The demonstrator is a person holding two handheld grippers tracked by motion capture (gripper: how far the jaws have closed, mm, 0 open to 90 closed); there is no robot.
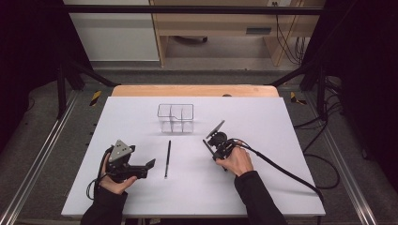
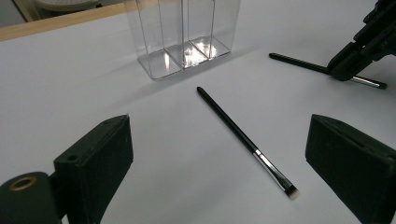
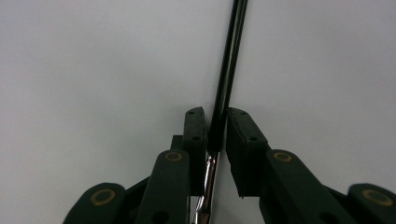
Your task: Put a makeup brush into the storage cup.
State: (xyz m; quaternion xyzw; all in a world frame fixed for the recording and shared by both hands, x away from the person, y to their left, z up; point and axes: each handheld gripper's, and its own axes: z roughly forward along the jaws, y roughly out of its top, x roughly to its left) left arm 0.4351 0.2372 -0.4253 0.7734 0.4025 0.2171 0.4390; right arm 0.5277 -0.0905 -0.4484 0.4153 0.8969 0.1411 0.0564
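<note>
— Nearest the lens, what do you see?

— Black jaws of my right gripper [image 3: 215, 128], closed in on a thin black makeup brush with a silver ferrule [image 3: 227, 70]. Its handle runs up between the pads, though a slim gap shows on one side, so I can't tell whether they truly pinch it. That brush lies flat on the white tabletop [image 1: 263, 187].

— And from above?

— My right gripper [image 1: 210, 146] sits low over that brush, right of centre, with my hand behind it. A second slim black makeup brush [image 1: 167, 158] lies on its own in the middle of the table, well apart from both grippers.

— The left one?

— My left gripper [image 1: 149, 165] rests on the table with its jaws spread wide, nothing between them. Its own view looks across the second brush [image 2: 245, 140], bristles toward me, to a clear plastic organiser with upright compartments [image 2: 182, 32] standing behind it. The organiser is near the table's far edge.
</note>
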